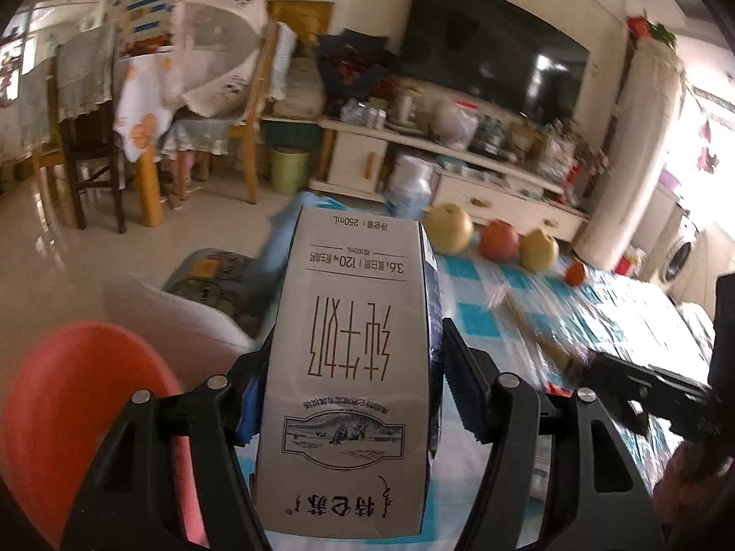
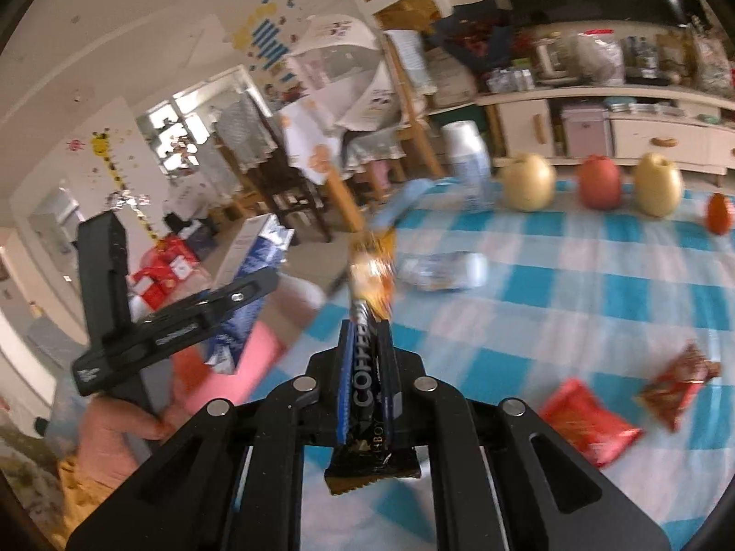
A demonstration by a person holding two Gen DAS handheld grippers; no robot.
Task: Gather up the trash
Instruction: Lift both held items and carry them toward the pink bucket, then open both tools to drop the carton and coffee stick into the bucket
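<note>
Holding a milk carton (image 1: pixel 349 367) in the left gripper (image 1: pixel 353 395), jaws closed on its two narrow sides, long axis pointing straight forward along the fingers, print upside down, far end aimed at the fruit row. Just left and below, a red-orange basin (image 1: pixel 82 418), probably the trash bin; judged nearer to this left gripper than to the other, so a short swing left and down seems needed, then tipping the carton's far end into it.

Going right, over the blue checked tablecloth (image 2: pixel 574 284): gripping a coffee sachet (image 2: pixel 367 367) in the right gripper (image 2: pixel 367 381), jaws narrow and pressed on its flat faces, long axis also forward, torn top end pointing away toward a crushed plastic bottle (image 2: pixel 443 271). Seen from here, the pink-red basin (image 2: pixel 239 367) lies to the left, beyond the left gripper (image 2: pixel 220 303). Further right, lying flat on the cloth and not yet collected: a red wrapper (image 2: pixel 588 418) and a second red snack wrapper (image 2: pixel 680 381).
</note>
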